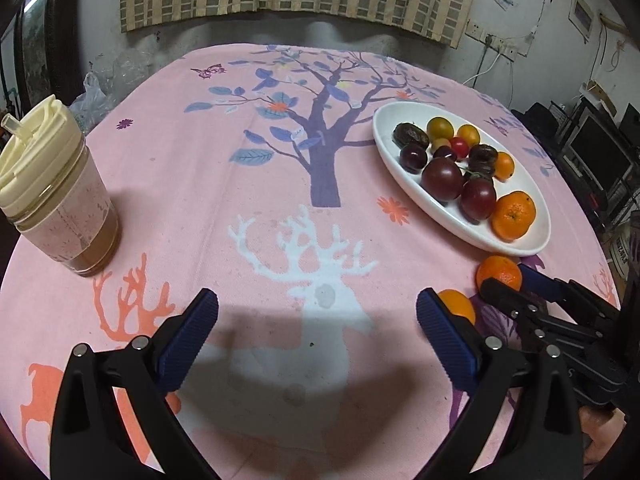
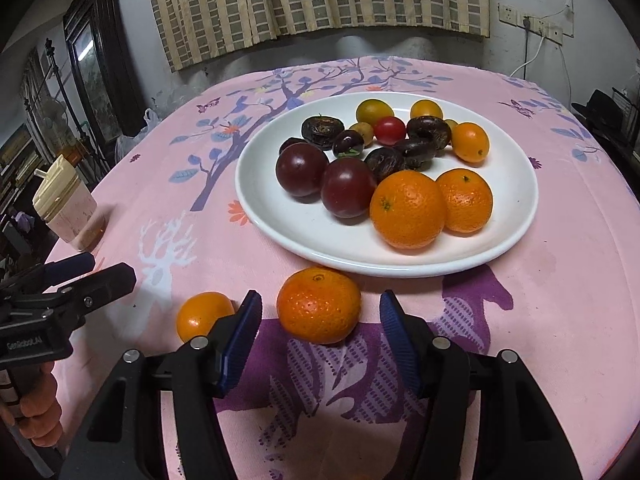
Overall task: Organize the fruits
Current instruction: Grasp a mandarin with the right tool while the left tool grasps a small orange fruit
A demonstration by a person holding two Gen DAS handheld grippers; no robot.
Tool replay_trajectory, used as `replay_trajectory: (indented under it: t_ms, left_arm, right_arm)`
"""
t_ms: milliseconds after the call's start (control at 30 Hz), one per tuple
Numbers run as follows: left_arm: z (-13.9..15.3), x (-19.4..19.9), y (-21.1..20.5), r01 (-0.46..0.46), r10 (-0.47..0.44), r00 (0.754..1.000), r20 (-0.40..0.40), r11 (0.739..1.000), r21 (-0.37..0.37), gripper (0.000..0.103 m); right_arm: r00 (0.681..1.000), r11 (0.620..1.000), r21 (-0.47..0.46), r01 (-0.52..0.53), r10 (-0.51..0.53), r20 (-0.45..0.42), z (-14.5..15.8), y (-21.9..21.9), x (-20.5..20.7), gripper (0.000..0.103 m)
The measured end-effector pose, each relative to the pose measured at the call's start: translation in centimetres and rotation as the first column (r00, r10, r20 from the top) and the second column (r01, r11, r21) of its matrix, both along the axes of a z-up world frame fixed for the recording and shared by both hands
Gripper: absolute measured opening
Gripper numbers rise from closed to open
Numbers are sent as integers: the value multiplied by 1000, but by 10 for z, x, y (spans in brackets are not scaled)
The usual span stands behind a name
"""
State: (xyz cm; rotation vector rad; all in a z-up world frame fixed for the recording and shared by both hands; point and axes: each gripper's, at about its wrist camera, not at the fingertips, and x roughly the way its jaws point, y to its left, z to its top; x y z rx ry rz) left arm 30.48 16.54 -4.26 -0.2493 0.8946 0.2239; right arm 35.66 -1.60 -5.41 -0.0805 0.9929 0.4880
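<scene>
A white plate [image 2: 508,240] holds two mandarins [image 2: 408,208], two dark plums [image 2: 344,186], dark round fruits and several small tomatoes. A loose mandarin [image 2: 318,306] lies on the cloth just in front of the plate, between the open fingers of my right gripper [image 2: 320,322], which do not touch it. A small orange fruit [image 2: 202,314] lies to its left. My left gripper [image 1: 318,308] is open and empty over the deer print; it also shows in the right wrist view [image 2: 92,270]. In the left wrist view the plate [image 1: 404,176], loose mandarin [image 1: 498,274] and small orange fruit [image 1: 458,304] sit at right.
A lidded cup with a straw [image 1: 56,196] stands at the table's left edge, also in the right wrist view [image 2: 66,210]. The round table carries a pink printed cloth [image 1: 200,152]. A curtain and wall lie behind; shelves with electronics stand at the right.
</scene>
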Motion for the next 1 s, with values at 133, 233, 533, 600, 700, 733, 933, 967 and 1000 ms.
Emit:
replay_trajectory:
  t_ms: [133,233,533,600,700,733,933,967,1000]
  left_arm:
    - [-1,1,-2,4,-4,1000,-7,1000,0,98]
    - [-1,1,-2,6,-6,1000,-2,1000,2,98]
    - [-6,4,-4,14,-14,1000,-23,1000,9,98]
    - [-7,5,-5,18,-18,999,-28,1000,12,98]
    - [-9,5,-8,27,-27,999,-28,999,20,98]
    - [-9,5,-9,36,-36,999,-23,999,19,98]
    - [-7,2,-50,210,-214,976,41,974,86,93]
    - [-8,3,-58,237,-243,969,47,965,111,88]
    - [-10,5,-67,274,-281,959,42,954,120,79]
  right_arm:
    - [1000,1000,-14,-9,9,-9,-5,3,0,55]
    - [1000,1000,-18,-13,13,0,-5,4,0,54]
    - [1000,999,-23,-24,24,1,-2,3,-2,44]
    - [1000,1000,-10,-29,29,0,2,2,-4,44]
    - [999,999,27,-33,33,7,11,-4,-9,44]
    - [999,999,41,-31,31,13,15,-7,-10,44]
    - [998,993,115,28,-35,57,36,-36,-16,44]
    - [997,992,121,39,-46,56,37,-40,-16,44]
    - [997,991,127,50,-57,54,38,-43,-16,44]
